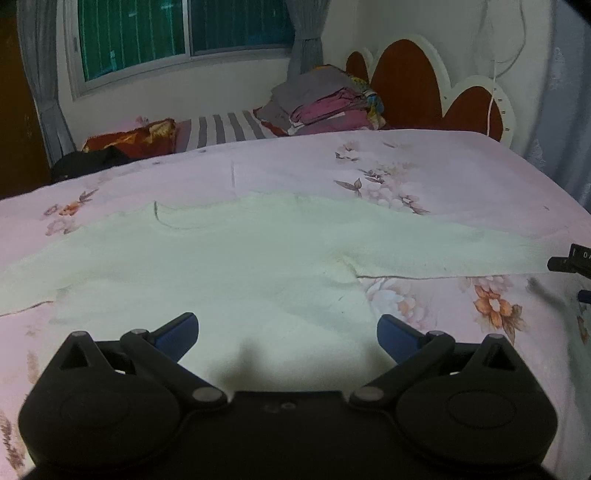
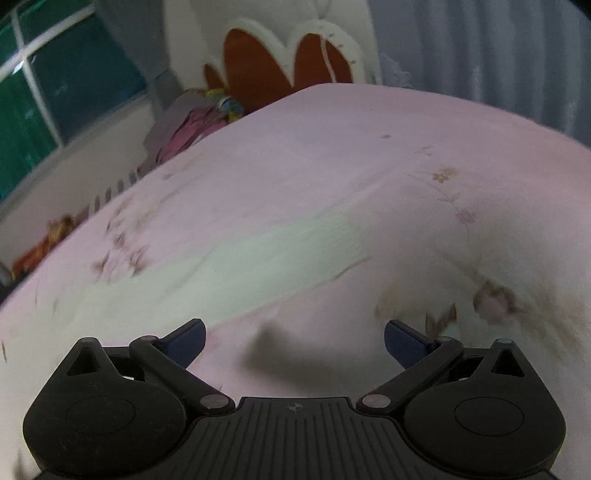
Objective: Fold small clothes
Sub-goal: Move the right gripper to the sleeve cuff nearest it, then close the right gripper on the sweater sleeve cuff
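Observation:
A pale cream long-sleeved top lies flat on the pink floral bedsheet, neck towards the window, one sleeve stretched out to the right. My left gripper is open and empty just above the garment's near hem. My right gripper is open and empty above the sheet; the sleeve lies ahead of it, to the left, and the view is blurred. Part of the right gripper shows at the right edge of the left wrist view, by the sleeve's end.
A pile of folded clothes sits at the far side of the bed by the red and white headboard. A red patterned cushion and a dark garment lie at the far left. A window is behind.

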A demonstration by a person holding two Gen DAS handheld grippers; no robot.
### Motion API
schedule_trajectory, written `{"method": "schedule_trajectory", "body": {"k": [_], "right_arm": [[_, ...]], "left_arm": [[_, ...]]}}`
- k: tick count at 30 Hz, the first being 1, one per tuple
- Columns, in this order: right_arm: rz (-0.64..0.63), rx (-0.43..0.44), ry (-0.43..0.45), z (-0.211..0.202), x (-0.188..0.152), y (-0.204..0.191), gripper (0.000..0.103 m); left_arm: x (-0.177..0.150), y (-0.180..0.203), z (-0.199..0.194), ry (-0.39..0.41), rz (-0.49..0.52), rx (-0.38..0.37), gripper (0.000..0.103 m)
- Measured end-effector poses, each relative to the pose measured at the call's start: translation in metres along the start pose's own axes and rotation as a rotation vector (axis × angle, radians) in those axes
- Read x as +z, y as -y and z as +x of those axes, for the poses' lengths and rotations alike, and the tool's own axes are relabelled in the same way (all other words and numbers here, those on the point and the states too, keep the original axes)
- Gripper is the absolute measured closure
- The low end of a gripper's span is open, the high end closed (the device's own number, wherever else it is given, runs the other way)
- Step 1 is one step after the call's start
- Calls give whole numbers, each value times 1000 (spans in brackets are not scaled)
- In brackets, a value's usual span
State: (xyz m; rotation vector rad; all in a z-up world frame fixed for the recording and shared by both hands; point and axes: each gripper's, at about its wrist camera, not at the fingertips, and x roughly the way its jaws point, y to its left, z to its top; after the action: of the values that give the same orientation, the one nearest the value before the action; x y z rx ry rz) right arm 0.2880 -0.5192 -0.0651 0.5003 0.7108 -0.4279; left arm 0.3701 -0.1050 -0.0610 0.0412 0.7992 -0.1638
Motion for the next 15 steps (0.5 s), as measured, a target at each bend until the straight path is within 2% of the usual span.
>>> {"method": "schedule_trajectory", "body": {"k": [1,3,7,12,15], "right_arm": [[27,8,-2,8,5,6,25],[93,11,-20,26,13,20,62],[227,54,-25,49,25,48,62],[259,93,-20,62,35,51,62],[259,113,-16,68,40,52,62]], "left_arm": [[2,1,4,-2,-8,3,0],[6,3,10,-10,-30,7,0],[13,1,12,-1,-63,24,0],[19,-10,17,-6,-152,35,0],[22,-18,14,-5,-195,15,0]]}}
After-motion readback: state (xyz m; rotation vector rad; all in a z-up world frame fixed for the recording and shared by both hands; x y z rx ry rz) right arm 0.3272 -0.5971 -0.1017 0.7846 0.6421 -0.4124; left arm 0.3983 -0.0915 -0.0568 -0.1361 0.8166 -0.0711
